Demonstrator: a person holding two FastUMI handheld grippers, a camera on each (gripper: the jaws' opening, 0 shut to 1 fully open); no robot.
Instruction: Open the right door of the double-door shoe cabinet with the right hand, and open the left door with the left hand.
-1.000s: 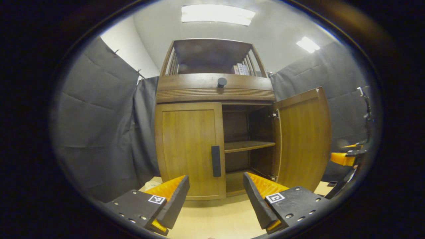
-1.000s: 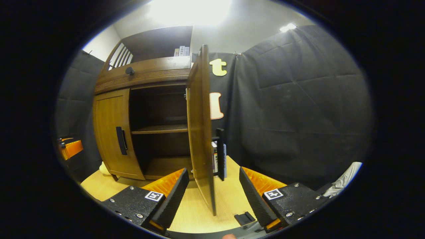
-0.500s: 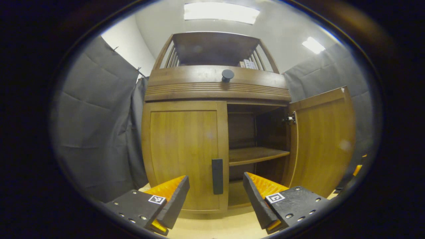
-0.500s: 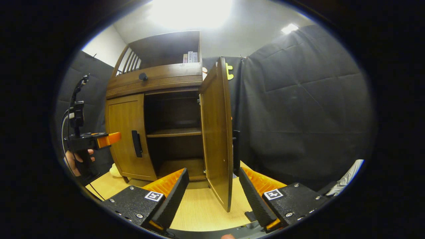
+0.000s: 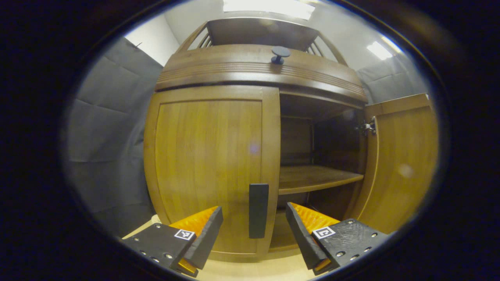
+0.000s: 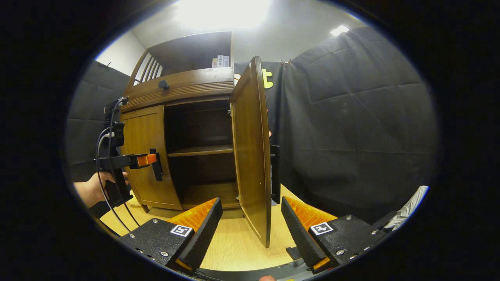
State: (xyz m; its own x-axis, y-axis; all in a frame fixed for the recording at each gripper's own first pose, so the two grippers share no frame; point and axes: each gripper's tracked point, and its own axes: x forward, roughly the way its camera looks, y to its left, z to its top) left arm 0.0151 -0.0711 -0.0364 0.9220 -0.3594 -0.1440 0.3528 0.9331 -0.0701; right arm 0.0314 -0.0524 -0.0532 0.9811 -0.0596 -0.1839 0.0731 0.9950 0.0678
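wooden shoe cabinet (image 5: 211,156), right door (image 6: 252,148) ajar

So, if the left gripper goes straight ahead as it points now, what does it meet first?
Most likely the handle of the closed left door: it stands straight ahead between the open fingers of the left gripper. The gap to it looks small, but depth is hard to judge.
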